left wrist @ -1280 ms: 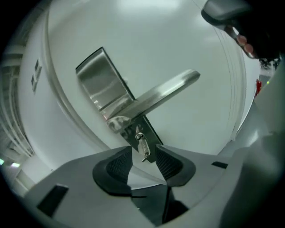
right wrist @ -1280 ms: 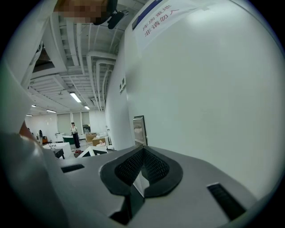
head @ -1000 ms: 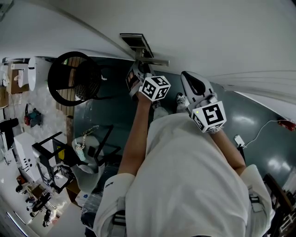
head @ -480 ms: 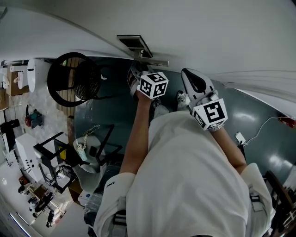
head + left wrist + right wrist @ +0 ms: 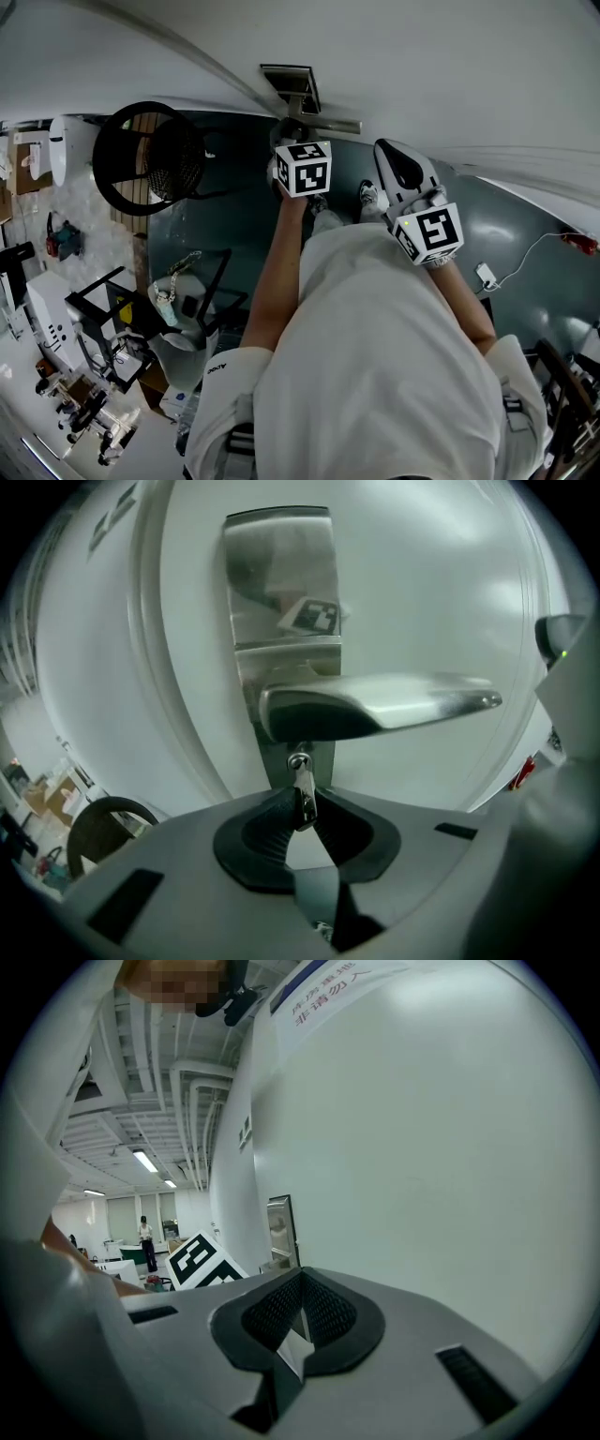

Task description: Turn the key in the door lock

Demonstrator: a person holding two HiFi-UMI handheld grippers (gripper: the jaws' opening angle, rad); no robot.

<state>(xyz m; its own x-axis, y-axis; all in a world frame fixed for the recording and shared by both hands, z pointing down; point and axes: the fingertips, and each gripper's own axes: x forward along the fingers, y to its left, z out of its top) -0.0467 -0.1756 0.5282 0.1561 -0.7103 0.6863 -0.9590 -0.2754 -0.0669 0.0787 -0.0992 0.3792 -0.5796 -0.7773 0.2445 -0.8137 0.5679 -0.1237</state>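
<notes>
A steel lock plate [image 5: 281, 583] with a lever handle [image 5: 375, 705] sits on the white door [image 5: 422, 66]. Below the lever, a small silver key [image 5: 303, 789] sticks out of the keyhole. My left gripper [image 5: 302, 810] points at it. Its jaws are closing, and the black pads [image 5: 267, 822] pinch the key's head. In the head view this gripper [image 5: 292, 141] reaches under the lever, its marker cube facing up. My right gripper [image 5: 300, 1312] is shut on nothing and hangs beside the door [image 5: 450, 1147], to the right of the lock [image 5: 398, 169].
A black mesh chair [image 5: 145, 157] stands left of the door. Cluttered benches and a black stand [image 5: 103, 309] fill the left side. A white plug with a cable [image 5: 485, 277] lies on the dark floor at the right. My own torso hides the floor below.
The left gripper has rolled about its own axis, its marker cube turning, and sits closer under the lever. The right gripper has stayed where it was.
</notes>
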